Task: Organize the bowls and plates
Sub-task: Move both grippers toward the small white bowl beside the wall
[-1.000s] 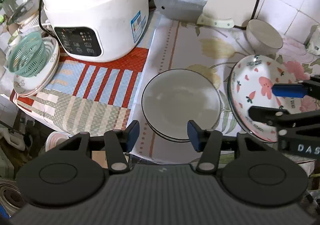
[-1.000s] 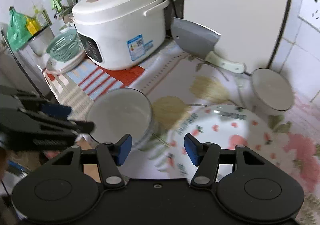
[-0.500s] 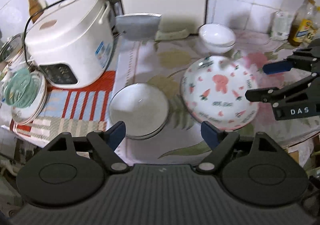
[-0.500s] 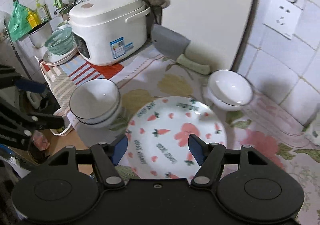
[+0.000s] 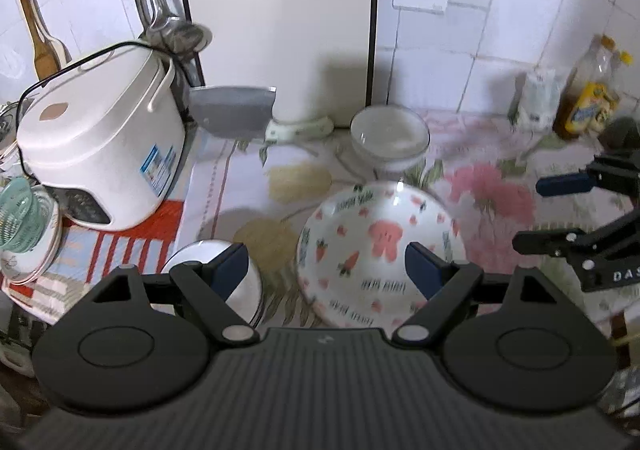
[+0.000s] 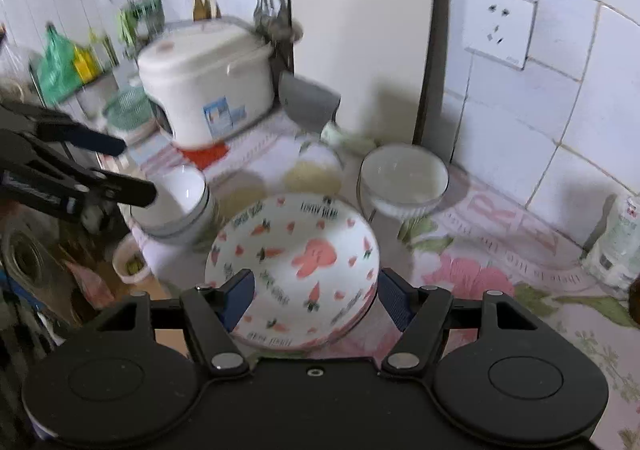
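Note:
A plate with a carrot and rabbit pattern [image 5: 380, 246] [image 6: 296, 250] lies on the flowered cloth near the counter's front; a second rim shows beneath it in the right wrist view. Left of it stands a stack of white bowls [image 5: 188, 256] [image 6: 180, 202]. Another white bowl [image 5: 388, 134] [image 6: 402, 178] sits further back by the wall. My left gripper [image 5: 326, 262] [image 6: 124, 168] hangs open above the plate's near edge, holding nothing. My right gripper [image 6: 316, 288] [image 5: 548, 212] is open too, above the plate's front rim, with nothing pressed between its pads.
A white rice cooker [image 5: 100, 146] fills the left side, with a cleaver [image 5: 232, 110] and an upright white board [image 5: 280, 10] behind. A green colander [image 5: 20, 214] rests on plates at far left. Bottles [image 5: 588, 98] stand at back right. The counter edge runs just below the plate.
Both grippers have drawn back and up from the dishes, so more wall shows. The left jaws have spread wider and left the bowl stack; the right jaws have widened a little.

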`<state>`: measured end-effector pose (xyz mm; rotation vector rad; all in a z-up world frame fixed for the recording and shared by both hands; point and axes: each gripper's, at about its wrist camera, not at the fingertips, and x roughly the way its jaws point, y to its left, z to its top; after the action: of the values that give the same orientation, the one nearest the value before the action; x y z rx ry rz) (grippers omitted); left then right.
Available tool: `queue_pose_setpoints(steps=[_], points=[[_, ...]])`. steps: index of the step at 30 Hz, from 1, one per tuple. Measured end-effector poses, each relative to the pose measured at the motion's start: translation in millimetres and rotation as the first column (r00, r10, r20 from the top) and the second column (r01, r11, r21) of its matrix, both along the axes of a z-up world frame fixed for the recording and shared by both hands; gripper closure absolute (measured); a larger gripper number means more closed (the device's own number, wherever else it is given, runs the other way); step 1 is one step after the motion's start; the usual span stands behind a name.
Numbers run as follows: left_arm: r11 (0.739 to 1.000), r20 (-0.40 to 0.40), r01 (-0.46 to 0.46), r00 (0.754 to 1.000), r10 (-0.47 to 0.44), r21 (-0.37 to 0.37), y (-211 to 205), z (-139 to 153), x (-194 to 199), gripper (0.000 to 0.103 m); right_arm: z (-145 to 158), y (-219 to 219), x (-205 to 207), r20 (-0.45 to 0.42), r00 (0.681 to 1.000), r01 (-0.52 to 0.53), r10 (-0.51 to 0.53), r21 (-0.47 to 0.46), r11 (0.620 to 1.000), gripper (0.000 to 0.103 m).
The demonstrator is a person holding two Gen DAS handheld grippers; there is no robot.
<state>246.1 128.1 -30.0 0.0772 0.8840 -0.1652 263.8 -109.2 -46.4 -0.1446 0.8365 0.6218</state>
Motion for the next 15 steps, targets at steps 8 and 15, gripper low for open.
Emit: queue_pose_setpoints(steps=[8,15], points=[[0.997,0.105,-0.055,0.993,0.061,-0.057,-22.0,-23.9,45.1,0.018,-36.3,-49.1,50.5,0.005,0.997,0.069,-0.074,0.266,0.961,0.029],[0.986,-0.008,-0.111,0.994,0.111,-0.122,-35.2,-59.7,101.6,0.021,-84.2,-66.0,112.8,-0.094,0.984,0.177,-0.154,0.349,0.920,0.029]])
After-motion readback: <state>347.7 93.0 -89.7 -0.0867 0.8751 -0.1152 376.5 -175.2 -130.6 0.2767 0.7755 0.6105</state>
